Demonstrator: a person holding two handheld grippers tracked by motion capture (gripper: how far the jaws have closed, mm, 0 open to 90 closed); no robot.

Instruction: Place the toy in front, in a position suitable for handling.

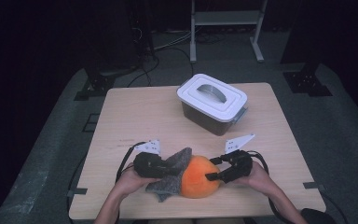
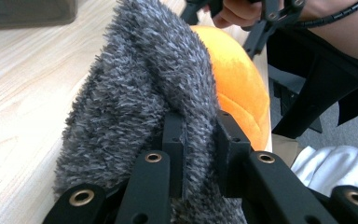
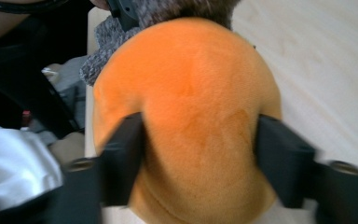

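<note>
At the table's near edge, the left gripper (image 1: 165,165) pinches the grey fuzzy cloth (image 1: 172,175) tight, its jaws pressed onto a fold of pile. Beside and touching it sits the orange plush ball (image 1: 198,176), half wrapped by that cloth. The right gripper (image 1: 214,176) straddles the ball, jaws spread to either flank, though whether its pads press cannot be told. The step looks like parting cloth from ball; next, a firm squeeze on the plush. The lidded container (image 1: 213,103) stands well behind
</note>
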